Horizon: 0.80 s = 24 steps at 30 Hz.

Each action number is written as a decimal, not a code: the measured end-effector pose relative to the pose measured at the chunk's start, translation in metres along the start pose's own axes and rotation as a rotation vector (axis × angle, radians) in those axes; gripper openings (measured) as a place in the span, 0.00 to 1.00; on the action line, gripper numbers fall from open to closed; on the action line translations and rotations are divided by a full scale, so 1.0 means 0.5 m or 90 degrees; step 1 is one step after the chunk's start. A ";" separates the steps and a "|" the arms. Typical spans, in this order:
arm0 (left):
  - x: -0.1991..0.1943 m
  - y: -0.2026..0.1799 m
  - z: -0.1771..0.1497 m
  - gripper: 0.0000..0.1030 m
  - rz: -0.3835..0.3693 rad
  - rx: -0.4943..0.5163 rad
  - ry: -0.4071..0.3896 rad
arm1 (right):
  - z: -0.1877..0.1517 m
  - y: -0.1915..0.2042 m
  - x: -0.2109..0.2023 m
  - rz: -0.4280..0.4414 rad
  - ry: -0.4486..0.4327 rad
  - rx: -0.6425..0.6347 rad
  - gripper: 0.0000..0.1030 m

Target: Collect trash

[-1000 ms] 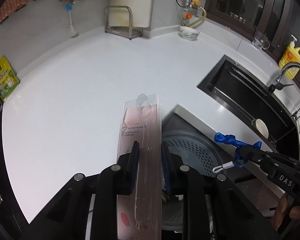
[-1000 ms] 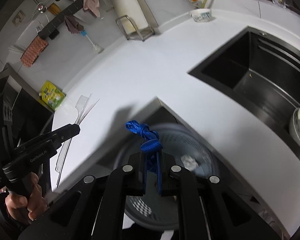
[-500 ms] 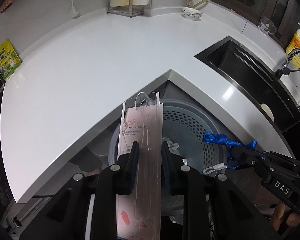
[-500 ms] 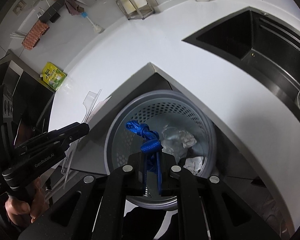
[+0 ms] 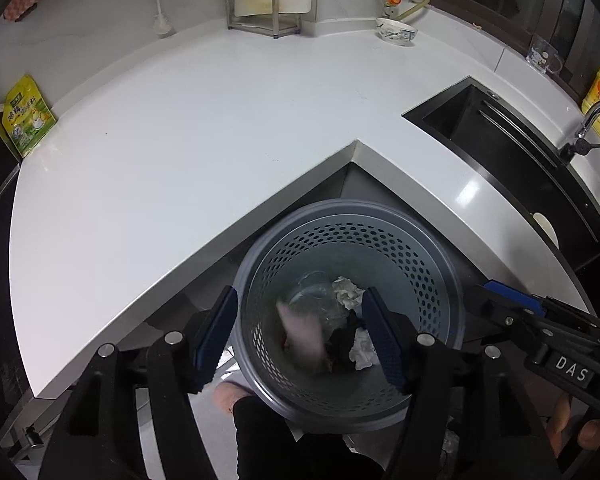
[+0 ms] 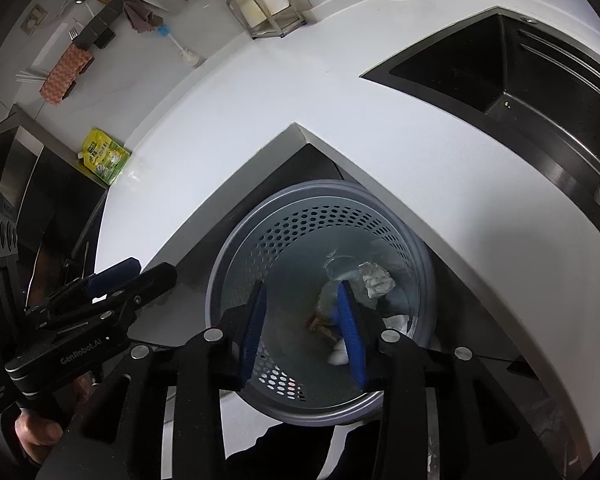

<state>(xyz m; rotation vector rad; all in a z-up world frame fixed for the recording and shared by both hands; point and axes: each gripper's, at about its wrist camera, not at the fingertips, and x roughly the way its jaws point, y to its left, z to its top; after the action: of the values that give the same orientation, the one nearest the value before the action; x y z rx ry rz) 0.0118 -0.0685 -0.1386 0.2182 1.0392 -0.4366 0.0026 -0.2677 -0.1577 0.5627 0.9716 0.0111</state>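
A grey perforated trash bin [image 5: 432,264] stands on the floor under the inner corner of the white counter [image 5: 180,140]; it also shows in the right wrist view [image 6: 260,240]. My left gripper [image 5: 302,332] is open and empty above the bin. A blurred pinkish package [image 5: 300,334] is inside the bin below it. My right gripper [image 6: 302,320] is open and empty above the bin too. Crumpled white paper [image 5: 346,292] and other scraps [image 6: 376,284] lie at the bin's bottom. The blue cord is hard to make out among them.
A black sink [image 5: 500,140] with a tap [image 5: 588,120] is at the right. A green-yellow pouch [image 5: 26,120] leans at the counter's left end. A bowl [image 5: 396,32], a metal rack [image 5: 260,12] and a dish brush [image 5: 162,20] stand along the back wall.
Both grippers have opened over the bin. The clear toothbrush package has left my left gripper and the blue cord has left my right gripper; both have dropped into the bin.
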 end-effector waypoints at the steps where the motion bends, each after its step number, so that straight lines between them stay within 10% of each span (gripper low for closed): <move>1: 0.000 0.002 0.002 0.61 0.001 -0.003 0.001 | 0.000 -0.001 0.000 0.001 0.001 0.001 0.34; 24: -0.064 0.016 0.043 0.88 0.055 -0.029 -0.028 | 0.001 0.025 -0.045 -0.013 0.012 -0.022 0.56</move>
<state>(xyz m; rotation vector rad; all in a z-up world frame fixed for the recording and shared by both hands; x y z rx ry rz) 0.0188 -0.0617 -0.1005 0.2110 0.9924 -0.3386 -0.0072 -0.2627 -0.1342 0.5210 0.9937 0.0153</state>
